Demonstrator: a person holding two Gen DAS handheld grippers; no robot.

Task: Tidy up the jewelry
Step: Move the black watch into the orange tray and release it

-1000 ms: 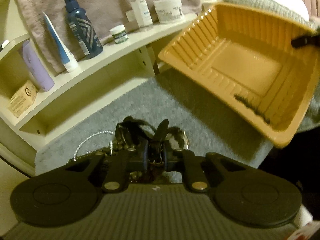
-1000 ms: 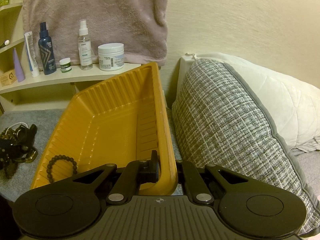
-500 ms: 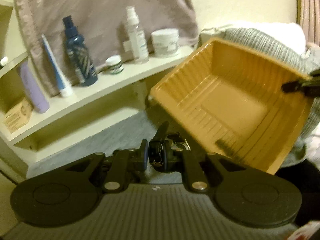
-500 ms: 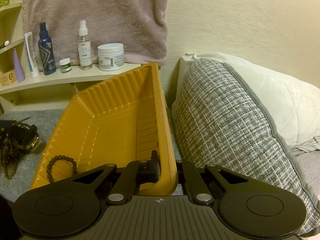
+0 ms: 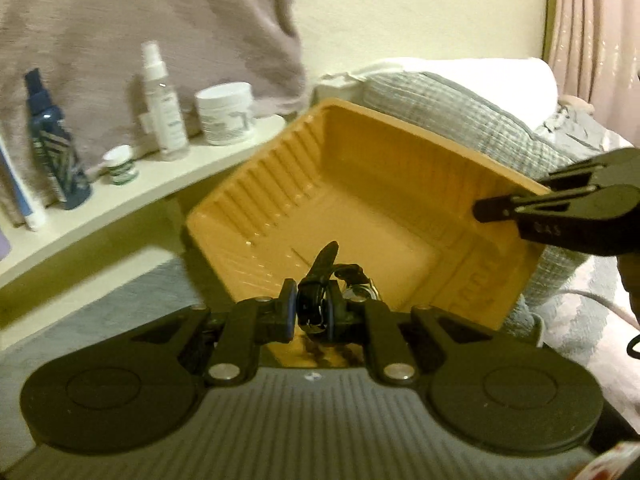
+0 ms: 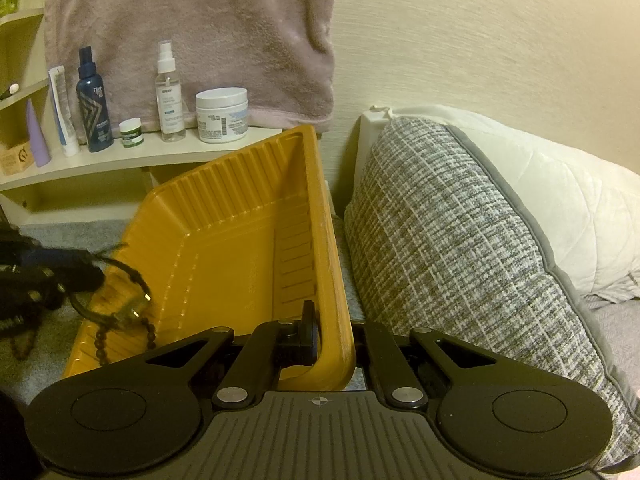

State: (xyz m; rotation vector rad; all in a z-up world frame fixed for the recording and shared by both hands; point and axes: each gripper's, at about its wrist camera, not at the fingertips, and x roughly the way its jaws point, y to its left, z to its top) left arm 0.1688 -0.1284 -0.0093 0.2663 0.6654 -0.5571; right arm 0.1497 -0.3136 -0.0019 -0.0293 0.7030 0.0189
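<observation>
Orange plastic tray (image 6: 224,256) tilted, centre of the right wrist view, its near rim pinched between the closed fingers of the right gripper (image 6: 334,340). In the left wrist view the same tray (image 5: 360,196) fills the middle and the right gripper (image 5: 560,208) shows at right edge on the rim. Left gripper (image 5: 311,314) closed on a black watch strap (image 5: 318,284), watch face (image 5: 362,290) just right of it, held over the tray's near edge. Right wrist view: watch (image 6: 132,304) hangs lower left above a dark bead bracelet (image 6: 120,336) lying in the tray's low corner. Shelf (image 6: 120,160) with bottles upper left, grey checked cushion (image 6: 460,248) right.
</observation>
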